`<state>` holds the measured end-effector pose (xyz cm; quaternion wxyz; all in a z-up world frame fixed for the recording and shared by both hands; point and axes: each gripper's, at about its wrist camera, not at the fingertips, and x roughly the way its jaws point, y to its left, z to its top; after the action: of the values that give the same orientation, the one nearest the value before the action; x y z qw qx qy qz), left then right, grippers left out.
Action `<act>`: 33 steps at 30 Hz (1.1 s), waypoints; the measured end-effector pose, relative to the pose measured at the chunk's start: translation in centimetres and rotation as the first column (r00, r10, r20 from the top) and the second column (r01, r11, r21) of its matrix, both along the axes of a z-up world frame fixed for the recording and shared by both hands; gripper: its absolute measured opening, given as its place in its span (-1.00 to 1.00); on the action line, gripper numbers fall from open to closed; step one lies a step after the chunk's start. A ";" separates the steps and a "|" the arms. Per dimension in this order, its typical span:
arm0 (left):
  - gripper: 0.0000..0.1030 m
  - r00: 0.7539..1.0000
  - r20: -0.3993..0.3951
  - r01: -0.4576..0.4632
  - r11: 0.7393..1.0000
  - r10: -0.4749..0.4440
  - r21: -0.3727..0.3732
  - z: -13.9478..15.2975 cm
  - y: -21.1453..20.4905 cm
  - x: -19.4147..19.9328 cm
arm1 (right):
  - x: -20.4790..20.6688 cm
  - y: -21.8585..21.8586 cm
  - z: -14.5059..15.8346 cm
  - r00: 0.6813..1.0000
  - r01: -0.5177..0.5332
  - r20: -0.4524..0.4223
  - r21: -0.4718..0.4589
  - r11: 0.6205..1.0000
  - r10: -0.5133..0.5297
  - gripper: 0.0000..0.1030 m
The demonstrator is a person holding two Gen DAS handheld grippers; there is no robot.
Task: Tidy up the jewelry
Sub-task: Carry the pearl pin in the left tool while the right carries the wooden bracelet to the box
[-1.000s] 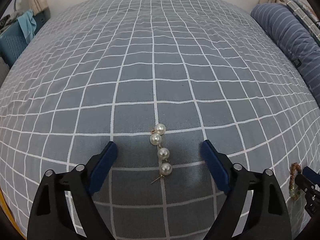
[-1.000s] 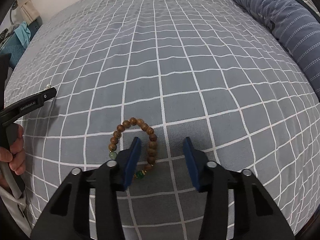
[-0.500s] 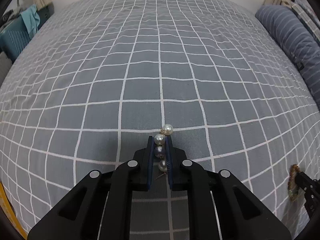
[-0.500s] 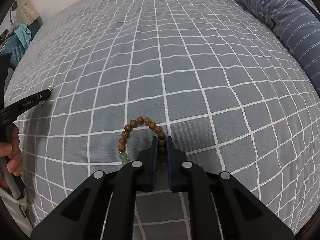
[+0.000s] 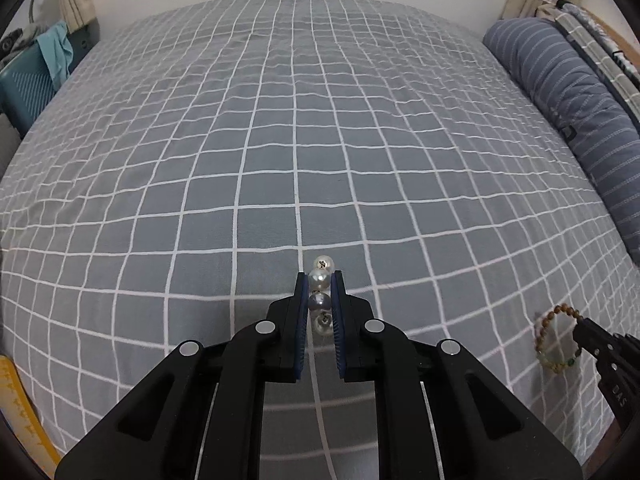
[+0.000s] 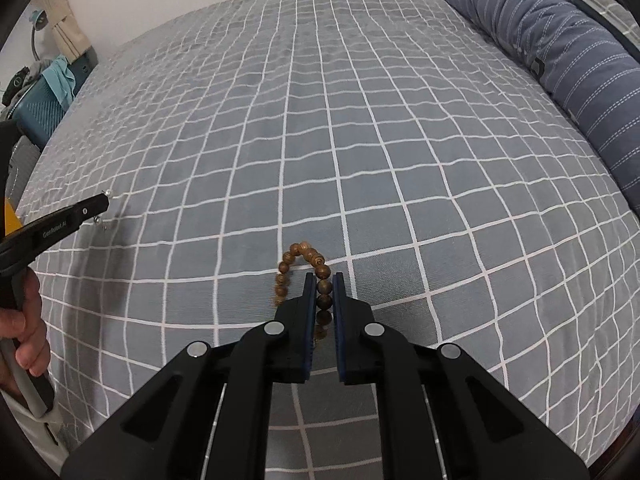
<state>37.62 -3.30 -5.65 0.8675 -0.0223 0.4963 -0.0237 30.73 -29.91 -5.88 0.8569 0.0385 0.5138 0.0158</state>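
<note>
The left gripper (image 5: 320, 304) has its jaws drawn narrow on a pearl earring (image 5: 321, 278), a short string of four pearls. The two middle pearls sit clamped between the blue pads, the top pearl pokes out past the tips, and the lowest hangs deeper in the gap. The earring is off the bed (image 5: 280, 140), which is covered in a grey sheet with a white grid.

The right gripper (image 6: 321, 300) is likewise closed tight, on a wooden bead bracelet (image 6: 300, 256). One side of the loop runs between the pads, while the rest arches out ahead of the tips and down the left side. In the left wrist view the bracelet dangles from those jaws at the far right. A striped blue bolster (image 5: 580, 112) lies along the bed's right edge.
</note>
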 end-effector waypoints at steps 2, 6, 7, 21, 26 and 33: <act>-0.79 1.000 0.008 0.005 1.000 -0.005 -0.002 0.7 0.0 -0.6 | -0.3 0.1 0.5 1.000 -0.002 0.011 0.010 1.000 0.001 -0.85; -0.79 0.999 0.018 0.031 0.999 -0.031 -0.028 2.1 -0.2 -2.1 | -1.0 0.4 1.4 0.999 -0.009 0.033 0.022 1.000 0.008 -0.86; -0.80 0.999 0.021 0.033 0.999 -0.032 -0.029 2.4 -0.2 -2.4 | -1.2 0.4 1.5 0.999 -0.009 0.036 0.024 1.000 0.008 -0.86; -0.79 0.998 0.042 0.048 0.998 -0.047 -0.040 5.4 -0.1 -7.9 | -3.7 1.7 3.8 0.996 -0.018 0.084 0.021 1.000 0.017 -0.85; -0.79 0.998 0.044 0.056 0.998 -0.054 -0.040 5.9 0.0 -9.7 | -4.7 2.3 4.5 0.995 -0.023 0.098 0.017 1.000 0.022 -0.85; -0.79 0.997 0.049 0.060 0.998 -0.058 -0.035 6.6 -0.1 -11.9 | -6.0 3.3 5.7 0.992 -0.031 0.124 0.008 0.999 0.030 -0.85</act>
<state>25.68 -3.44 0.98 0.8776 -0.0228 0.4752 -0.0590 24.71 -26.66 -0.15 0.8866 0.0337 0.4601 0.0337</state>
